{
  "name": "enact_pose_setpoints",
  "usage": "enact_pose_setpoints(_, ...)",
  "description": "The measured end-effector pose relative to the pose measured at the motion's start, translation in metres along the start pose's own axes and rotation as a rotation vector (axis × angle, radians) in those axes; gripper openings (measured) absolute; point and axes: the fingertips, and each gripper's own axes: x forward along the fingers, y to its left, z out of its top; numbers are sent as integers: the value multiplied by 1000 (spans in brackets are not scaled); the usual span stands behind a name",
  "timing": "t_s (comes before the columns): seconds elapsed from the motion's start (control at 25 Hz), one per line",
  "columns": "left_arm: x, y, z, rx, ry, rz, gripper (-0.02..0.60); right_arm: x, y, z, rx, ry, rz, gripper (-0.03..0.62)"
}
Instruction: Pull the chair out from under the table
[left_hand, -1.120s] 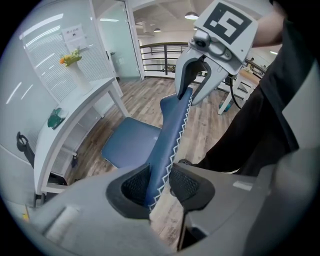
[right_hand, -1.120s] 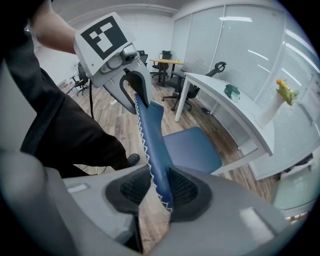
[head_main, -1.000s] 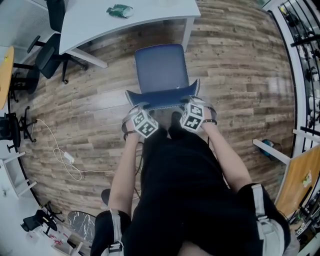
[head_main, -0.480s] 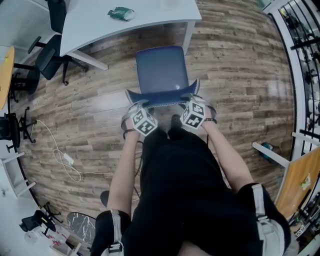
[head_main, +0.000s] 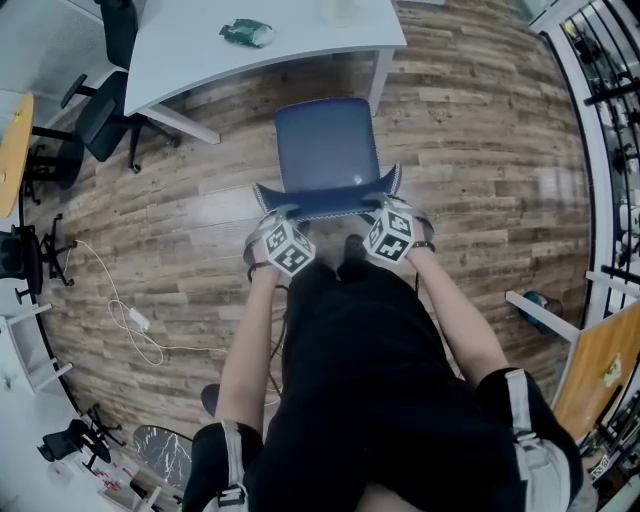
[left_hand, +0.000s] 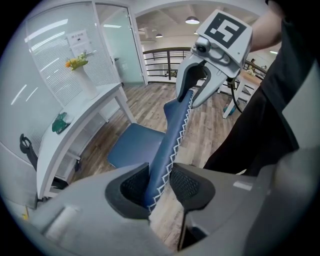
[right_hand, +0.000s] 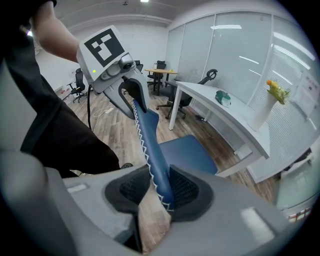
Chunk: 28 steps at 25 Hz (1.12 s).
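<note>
The left claw (left_hand: 159, 186) is pinching the top edge of the backrest (left_hand: 174, 131) of the chair (head_main: 326, 150), with the blue stitched edge running up between its two pads. The right claw (right_hand: 160, 192) is pinching the same edge further along. Gripping at both ends seems meant to make the chair travel straight instead of swinging round from one corner. Both claws are pointing steeply down, so their pads are straddling the edge from above. That looks like a sound hold for dragging the chair over the wooden floor (head_main: 480, 150) toward the person. The seat (right_hand: 187, 152) is lying ahead of and below the claws, on the far side of the backrest. It is showing almost wholly clear of the white bench (head_main: 190, 55), which is standing beyond it, well ahead of both claws. Only the seat's far edge is sitting near the bench's front edge and leg, so the pull is probably close to done. A crumpled green thing (head_main: 245, 32) is resting on the bench, far ahead of the left claw and playing no part. The person's body is standing just behind the claws, so drawing the chair much further would likely call for a step back.
</note>
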Motion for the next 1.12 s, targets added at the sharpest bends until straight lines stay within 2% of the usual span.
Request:
enact_pose_setpoints(0.2,1,-2,0,-14,-1,23,130,0,1,-2,3,-12,-2,123)
enact_pose_setpoints(0.44,4,-1,2,-32,-13,107,153,1,-2,-2,27,-8,-27,134)
enact_pose_setpoints(0.6,3,1,1,-52,0,106,173,1,-2,0,33,21,-24,141)
enact_pose_setpoints(0.8,-10,1,-3,-66,-46,120,192,-7,-3,1,98,25,-107,177)
enact_pose_setpoints(1.12,-53,-12,-8,-71,-151,127,192,-37,14,12,221,2,-224,178)
